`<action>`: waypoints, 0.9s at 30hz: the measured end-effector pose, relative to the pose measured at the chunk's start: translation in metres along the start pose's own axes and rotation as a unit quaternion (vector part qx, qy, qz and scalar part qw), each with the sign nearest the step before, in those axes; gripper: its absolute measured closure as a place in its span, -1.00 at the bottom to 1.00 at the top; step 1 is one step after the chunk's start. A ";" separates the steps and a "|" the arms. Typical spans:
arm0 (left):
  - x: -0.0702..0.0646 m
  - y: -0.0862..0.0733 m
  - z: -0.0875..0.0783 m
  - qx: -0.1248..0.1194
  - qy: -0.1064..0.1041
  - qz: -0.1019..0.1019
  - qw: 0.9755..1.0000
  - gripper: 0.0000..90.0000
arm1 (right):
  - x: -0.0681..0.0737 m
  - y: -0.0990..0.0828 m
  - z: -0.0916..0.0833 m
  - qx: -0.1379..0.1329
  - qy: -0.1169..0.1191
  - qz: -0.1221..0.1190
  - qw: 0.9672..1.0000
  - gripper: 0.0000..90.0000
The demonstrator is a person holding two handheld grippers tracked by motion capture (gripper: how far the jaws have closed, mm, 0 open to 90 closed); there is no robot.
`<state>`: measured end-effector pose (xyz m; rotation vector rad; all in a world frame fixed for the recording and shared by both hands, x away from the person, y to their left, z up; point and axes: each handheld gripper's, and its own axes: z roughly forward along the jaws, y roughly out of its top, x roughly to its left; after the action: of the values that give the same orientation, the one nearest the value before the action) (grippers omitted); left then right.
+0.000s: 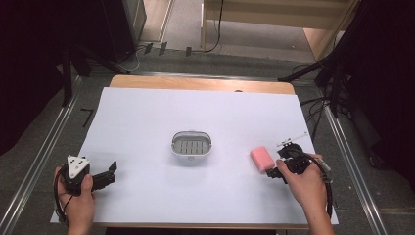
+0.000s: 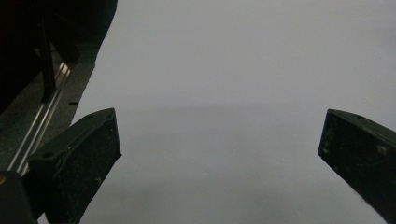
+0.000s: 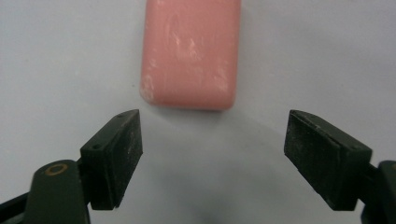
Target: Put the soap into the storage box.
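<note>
At the near right of the white surface (image 1: 147,112), the right tongs (image 1: 272,172) hang with jaws spread wide and nothing between them, lined up just short of a pink bar of soap (image 1: 262,159). The step in hand looks like the reach for the soap, not yet a grasp. In the right gripper view the soap (image 3: 190,53) lies flat just beyond the jaw tips, its near short end facing the tongs (image 3: 212,149) and its long axis running straight away from them; from above, that axis slants from the near right corner toward the far left. The next move, by this reading, calls for a short push forward so the jaws straddle the long sides, then a firm squeeze. At the near left edge the left tongs (image 1: 111,172) rest spread and idle, with bare sheet between the jaws (image 2: 219,154). Farther in, at the middle, sits an oval slatted dish (image 1: 192,145), probably a soap dish, though its detail is small.
</note>
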<state>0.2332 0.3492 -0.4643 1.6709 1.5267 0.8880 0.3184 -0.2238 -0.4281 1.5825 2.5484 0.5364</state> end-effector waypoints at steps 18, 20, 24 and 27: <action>0.000 0.000 0.000 0.003 -0.003 0.003 1.000 -1.00 | 0.014 0.044 0.019 0.020 -0.022 0.021 0.999 -0.46; 0.000 0.000 0.000 0.002 -0.004 0.002 1.000 -1.00 | 0.015 0.046 0.023 0.029 -0.021 0.015 0.999 -0.35; 0.000 0.000 0.000 0.003 -0.005 0.003 1.000 -1.00 | 0.015 0.049 0.030 0.047 -0.021 0.013 0.999 -0.31; 0.000 0.000 0.000 0.004 -0.005 0.004 1.000 -1.00 | 0.016 0.050 0.033 0.053 -0.019 0.012 0.998 -0.26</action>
<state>0.2335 0.3494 -0.4643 1.6855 1.5193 0.8771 0.3619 -0.1818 -0.4406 1.6432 2.5714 0.3758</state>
